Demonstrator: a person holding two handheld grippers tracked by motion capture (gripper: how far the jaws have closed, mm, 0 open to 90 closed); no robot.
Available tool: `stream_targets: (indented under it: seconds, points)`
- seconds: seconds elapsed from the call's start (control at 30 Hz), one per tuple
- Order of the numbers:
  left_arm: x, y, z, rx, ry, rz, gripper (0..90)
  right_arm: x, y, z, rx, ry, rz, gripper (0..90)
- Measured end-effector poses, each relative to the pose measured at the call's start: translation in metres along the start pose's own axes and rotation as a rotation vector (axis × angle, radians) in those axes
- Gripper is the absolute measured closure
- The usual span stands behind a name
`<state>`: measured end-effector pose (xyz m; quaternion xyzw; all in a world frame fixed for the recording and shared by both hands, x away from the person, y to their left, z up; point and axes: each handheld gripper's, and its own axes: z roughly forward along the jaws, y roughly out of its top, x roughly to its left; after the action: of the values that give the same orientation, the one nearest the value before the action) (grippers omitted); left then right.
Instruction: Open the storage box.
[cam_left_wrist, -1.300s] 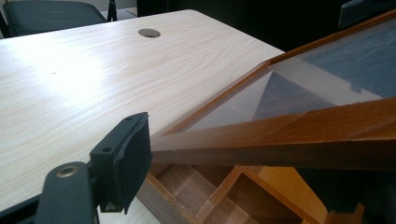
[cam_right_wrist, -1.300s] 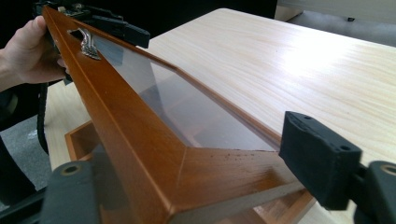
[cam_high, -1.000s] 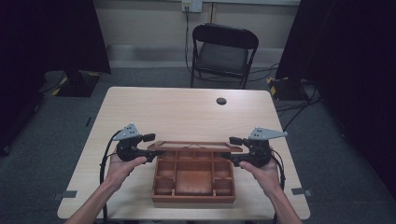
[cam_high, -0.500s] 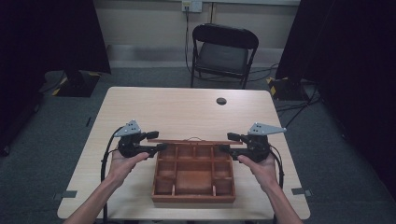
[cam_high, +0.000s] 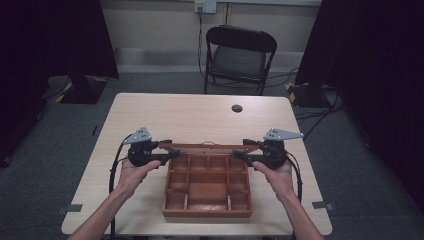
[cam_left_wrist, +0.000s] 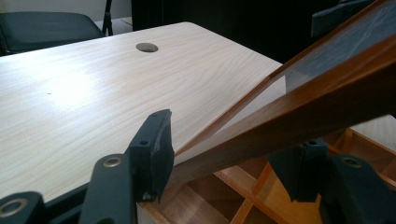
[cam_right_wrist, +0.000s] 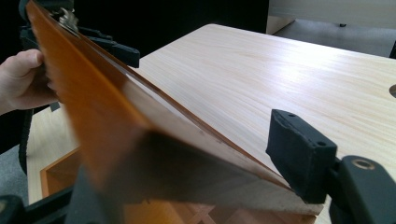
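A wooden compartment box (cam_high: 207, 187) sits on the near half of the pale table (cam_high: 200, 117), between the person's two forearms. Its hinged lid (cam_high: 209, 147) stands raised along the far edge, seen almost edge-on from the high view, so its tilt is hard to judge there. The left gripper (cam_high: 167, 151) has its jaws set on either side of the lid's left end; in the left gripper view the lid frame (cam_left_wrist: 299, 107) passes between them, the near jaw touching it, while the far jaw's contact is not clear. The right gripper (cam_high: 239, 151) straddles the lid's right end, but in the right gripper view the lid (cam_right_wrist: 116, 126) is blurred and covers one jaw, so I cannot tell whether it is clamped. A folding chair (cam_high: 239, 57) stands beyond the table
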<state>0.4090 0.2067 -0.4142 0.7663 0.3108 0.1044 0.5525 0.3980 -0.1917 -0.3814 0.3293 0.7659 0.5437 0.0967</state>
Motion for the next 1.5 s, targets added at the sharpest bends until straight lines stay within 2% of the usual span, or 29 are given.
stream_targets:
  seconds: [0.17,0.5,0.9,1.33,1.5]
  points:
    - [0.000,0.000,0.003,-0.001,0.014,0.004,42.3,-0.004,-0.001,0.006,0.008,-0.006,0.010,34.9]
    - [0.002,0.006,0.008,0.018,0.011,0.020,46.6,-0.011,-0.001,0.010,-0.001,-0.020,0.024,35.5]
    - [0.008,0.007,0.013,0.000,0.016,-0.009,48.2,-0.021,-0.002,0.014,-0.014,-0.029,0.040,38.9]
    - [0.019,0.003,0.021,0.024,0.028,-0.018,49.7,-0.032,-0.005,0.026,0.007,-0.045,0.056,39.7]
    - [0.020,0.002,0.025,0.020,0.047,-0.013,50.1,-0.036,-0.005,0.030,0.015,-0.059,0.051,40.2]
